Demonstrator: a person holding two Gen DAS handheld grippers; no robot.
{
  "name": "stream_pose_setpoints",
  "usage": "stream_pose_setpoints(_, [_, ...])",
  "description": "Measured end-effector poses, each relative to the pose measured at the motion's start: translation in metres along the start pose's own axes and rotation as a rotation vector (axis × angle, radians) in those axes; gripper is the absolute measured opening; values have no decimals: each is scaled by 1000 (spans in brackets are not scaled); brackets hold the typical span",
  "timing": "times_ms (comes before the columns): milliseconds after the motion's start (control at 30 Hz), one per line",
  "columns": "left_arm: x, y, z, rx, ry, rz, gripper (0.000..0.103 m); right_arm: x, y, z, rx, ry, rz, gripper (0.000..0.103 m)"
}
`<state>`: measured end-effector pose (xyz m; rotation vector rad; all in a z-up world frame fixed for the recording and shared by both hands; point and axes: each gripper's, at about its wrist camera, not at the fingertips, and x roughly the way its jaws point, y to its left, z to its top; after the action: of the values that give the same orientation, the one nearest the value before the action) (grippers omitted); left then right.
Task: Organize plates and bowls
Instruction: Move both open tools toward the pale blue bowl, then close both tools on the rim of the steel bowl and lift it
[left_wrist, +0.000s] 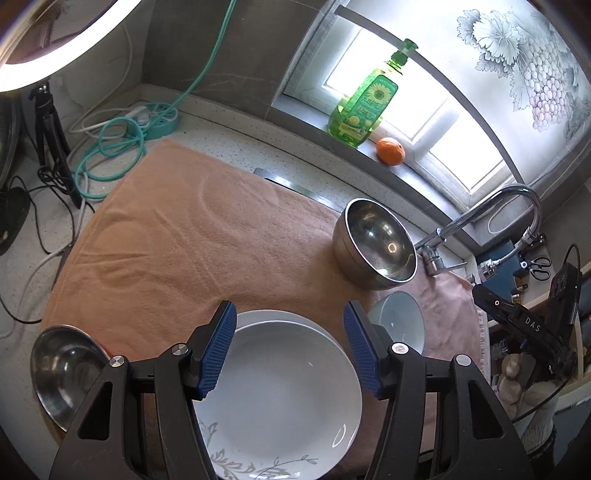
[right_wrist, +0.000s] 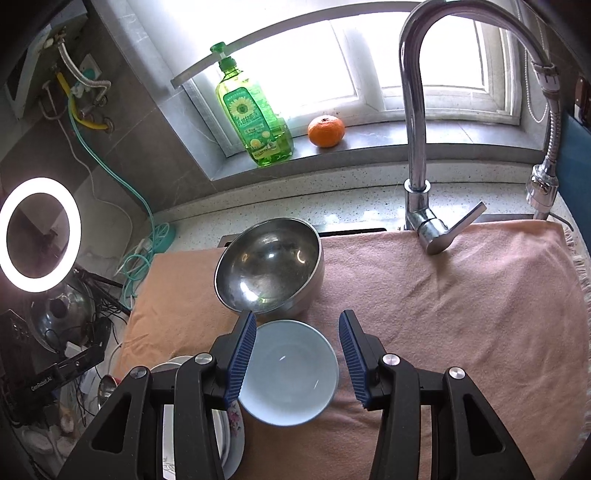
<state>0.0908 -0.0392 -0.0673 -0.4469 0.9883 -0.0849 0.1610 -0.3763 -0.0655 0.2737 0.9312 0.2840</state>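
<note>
Your left tongs (left_wrist: 290, 349) released, over stacked plates (left_wrist: 280, 387). Your right tongs (right_wrist: 297, 356) released, blue bowl (right_wrist: 291, 373) below, ungripped. Steel bowl (right_wrist: 269, 266) just beyond. Bowls unstacked: sorting left.

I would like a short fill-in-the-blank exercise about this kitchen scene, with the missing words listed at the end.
1. On the windowsill, beside the green dish soap bottle, lies one ____.
2. Both stainless steel bowls and the white plates rest on a ____.
3. The small bowl below the right gripper is pale ____.
4. Both grippers' jaws are ____, holding nothing.

Missing words: orange; towel; blue; open
</note>
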Motion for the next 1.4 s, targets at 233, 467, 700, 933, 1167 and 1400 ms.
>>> stream_pose_setpoints(233, [32, -23, 3, -73, 6, 29, 52, 35, -18, 28, -93, 86, 36, 42])
stream_pose_setpoints(467, [66, -48, 14, -85, 36, 70, 28, 71, -28, 57, -155, 127, 96, 31])
stream_pose_setpoints(700, [93, -63, 31, -76, 57, 83, 16, 105, -34, 74, -158, 179, 140, 23])
stream_pose_setpoints(933, [125, -69, 43, -87, 114, 52, 9, 126, -36, 85, -151, 205, 140, 19])
stream_pose_setpoints(1167, [140, -69, 51, -91, 145, 45, 9, 147, -40, 88, -131, 253, 150, 16])
stream_pose_setpoints(1400, [147, -73, 52, -69, 158, 52, 9, 155, -38, 85, -131, 285, 164, 9])
